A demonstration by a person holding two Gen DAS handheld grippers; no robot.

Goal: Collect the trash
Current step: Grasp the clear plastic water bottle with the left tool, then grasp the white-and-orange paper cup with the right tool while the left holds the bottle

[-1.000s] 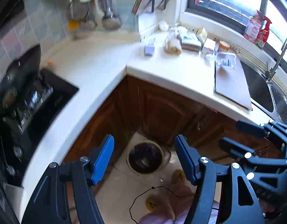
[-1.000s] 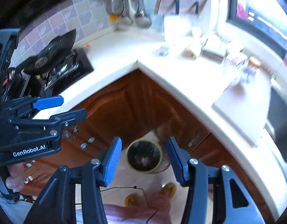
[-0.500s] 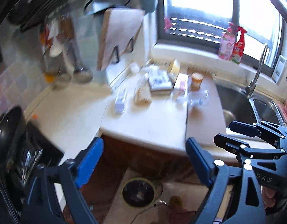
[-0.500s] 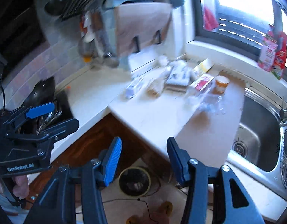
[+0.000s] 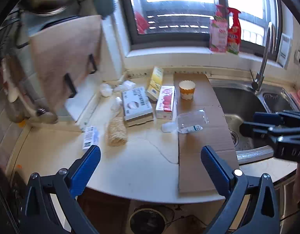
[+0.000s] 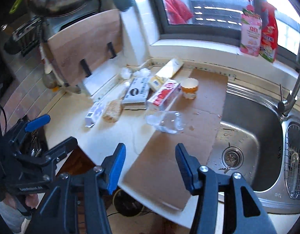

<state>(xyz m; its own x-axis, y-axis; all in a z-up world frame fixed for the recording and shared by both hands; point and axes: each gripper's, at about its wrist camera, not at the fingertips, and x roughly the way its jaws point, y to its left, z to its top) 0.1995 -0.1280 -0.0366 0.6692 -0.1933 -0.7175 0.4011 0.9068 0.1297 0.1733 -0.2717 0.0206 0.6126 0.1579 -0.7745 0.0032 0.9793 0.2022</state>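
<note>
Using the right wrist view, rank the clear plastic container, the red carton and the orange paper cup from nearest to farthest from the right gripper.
From the right gripper, open above the counter's front edge:
1. Clear plastic container, straight ahead on the cardboard's left edge.
2. Red carton, behind the container, slightly left.
3. Orange paper cup, farthest back, on the cardboard to the carton's right.

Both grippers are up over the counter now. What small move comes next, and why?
Probably ease the right gripper forward and down toward the clear plastic container. It is the nearest piece of trash, lying at the edge of the cardboard sheet, and both the right and left gripper are open and empty.
</note>
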